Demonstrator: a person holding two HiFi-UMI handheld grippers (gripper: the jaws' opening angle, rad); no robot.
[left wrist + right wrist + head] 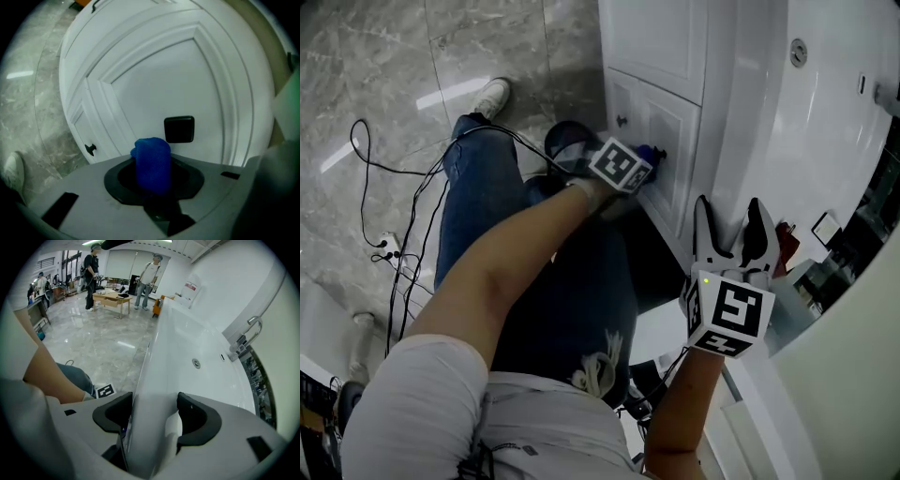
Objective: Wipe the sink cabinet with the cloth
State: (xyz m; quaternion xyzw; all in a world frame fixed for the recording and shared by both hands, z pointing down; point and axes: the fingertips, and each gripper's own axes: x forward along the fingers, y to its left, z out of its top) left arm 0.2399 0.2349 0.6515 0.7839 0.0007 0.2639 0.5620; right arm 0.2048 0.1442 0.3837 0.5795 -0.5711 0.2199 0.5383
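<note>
Cloth [152, 164], blue and bunched, is clamped upright between the closed jaws of my left gripper [153, 180]. It sits close to the white cabinet door [187, 79], just beside the square black knob [179, 129]. My right gripper [729, 232] has its jaws apart, and the white sink rim [157, 376] runs between them.

floor [394, 56]: glossy grey marble tile on my feed | sink cabinet [661, 122] stands straight on it | white shoe [494, 94] planted near the cabinet's foot | black cables [384, 169] snake over the tiles further out from the cabinet | white plug block [386, 246] among them, well apart from the cabinet
</note>
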